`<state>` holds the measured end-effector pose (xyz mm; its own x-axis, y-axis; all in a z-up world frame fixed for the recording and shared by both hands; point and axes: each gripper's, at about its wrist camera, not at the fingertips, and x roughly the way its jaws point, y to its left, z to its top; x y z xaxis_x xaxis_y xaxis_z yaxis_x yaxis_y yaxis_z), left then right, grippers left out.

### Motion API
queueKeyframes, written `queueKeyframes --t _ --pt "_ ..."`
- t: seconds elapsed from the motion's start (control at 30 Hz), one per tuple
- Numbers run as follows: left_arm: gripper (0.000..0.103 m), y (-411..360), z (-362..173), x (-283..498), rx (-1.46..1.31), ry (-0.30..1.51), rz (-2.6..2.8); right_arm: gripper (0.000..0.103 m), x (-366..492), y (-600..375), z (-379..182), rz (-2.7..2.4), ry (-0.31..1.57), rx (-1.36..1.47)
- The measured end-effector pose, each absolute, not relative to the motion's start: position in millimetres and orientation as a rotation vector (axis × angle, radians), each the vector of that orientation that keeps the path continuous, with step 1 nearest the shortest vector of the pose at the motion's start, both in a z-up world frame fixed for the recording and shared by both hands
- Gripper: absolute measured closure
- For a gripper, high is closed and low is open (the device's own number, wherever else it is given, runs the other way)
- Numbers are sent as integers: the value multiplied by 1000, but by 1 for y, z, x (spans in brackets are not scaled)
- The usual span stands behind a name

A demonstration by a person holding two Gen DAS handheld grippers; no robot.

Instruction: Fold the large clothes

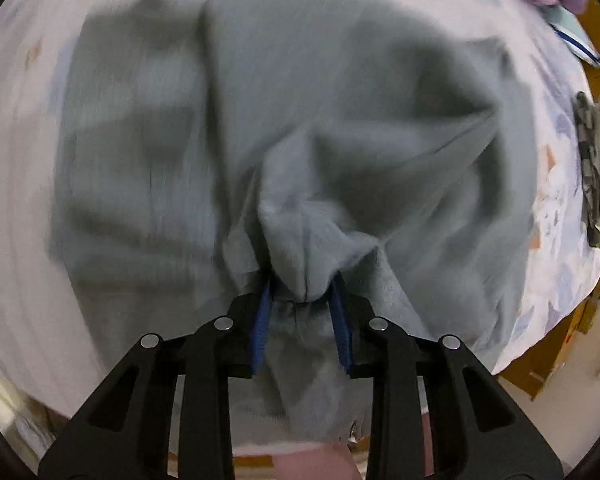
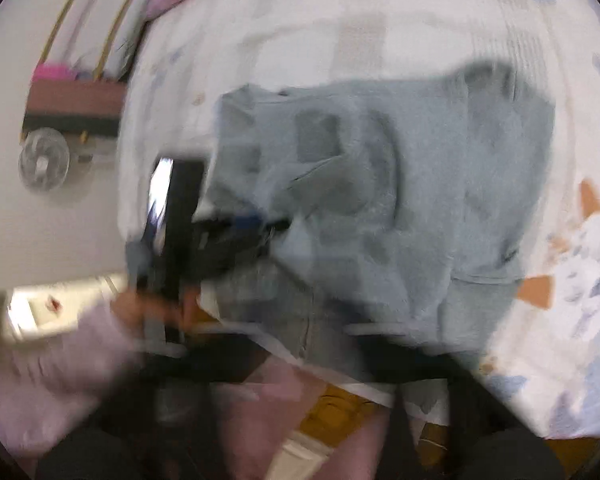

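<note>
Grey garment (image 1: 300,120) spread on bed (image 1: 20,160), long axis unclear through blur; a bunched fold is pinched by left hand-held gripper (image 1: 302,300); right hand-held gripper, blurred, is clenched.

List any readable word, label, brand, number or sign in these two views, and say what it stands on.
None can be read: both views are motion-blurred. The grey garment shows no print or tag, and the bedsheet shows only coloured patches.

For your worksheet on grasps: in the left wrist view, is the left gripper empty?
No: a bunched fold of the grey-blue garment sits clamped in the left gripper.
</note>
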<state>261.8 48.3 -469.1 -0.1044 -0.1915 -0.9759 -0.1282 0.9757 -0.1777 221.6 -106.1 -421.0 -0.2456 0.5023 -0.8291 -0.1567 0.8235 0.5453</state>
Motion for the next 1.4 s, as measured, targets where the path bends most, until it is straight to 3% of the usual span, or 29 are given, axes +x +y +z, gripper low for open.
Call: queueKeyframes --t 0.2,0.3,0.33,0.37,0.4,0.43,0.47,0.57,0.77,1.07,1.17,1.4 --pt "79 65 -483 242 -328 1701 -16 102 181 -72 -550 469 1965 131" --pt "78 71 -462 258 -329 1710 -27 101 183 -86 -554 417 1988 271" --pt "76 74 -444 266 -321 1666 -50 93 190 -89 -540 421 1976 277" --pt "70 77 -432 273 -319 1636 -68 74 199 -93 -525 424 1947 280" --pt "54 81 -421 283 -319 1601 -83 59 208 -98 -511 433 1906 298" --pt "45 85 -413 291 -319 1571 -85 31 222 -104 -493 449 1839 327" --pt "46 91 -406 303 -321 1538 -81 27 237 -110 -477 463 1768 346" --pt "45 111 -406 339 -381 1470 -68 27 278 -123 -456 437 1654 337" --pt "45 154 -439 397 -595 1437 55 27 338 -143 -479 338 1599 407" --pt "45 189 -477 427 -638 1539 146 27 387 -145 -529 335 1648 595" --pt "38 190 -488 439 -670 1553 96 27 389 -155 -537 369 1684 677" --pt "41 193 -515 434 -888 1724 -51 26 378 -162 -540 482 1742 791"
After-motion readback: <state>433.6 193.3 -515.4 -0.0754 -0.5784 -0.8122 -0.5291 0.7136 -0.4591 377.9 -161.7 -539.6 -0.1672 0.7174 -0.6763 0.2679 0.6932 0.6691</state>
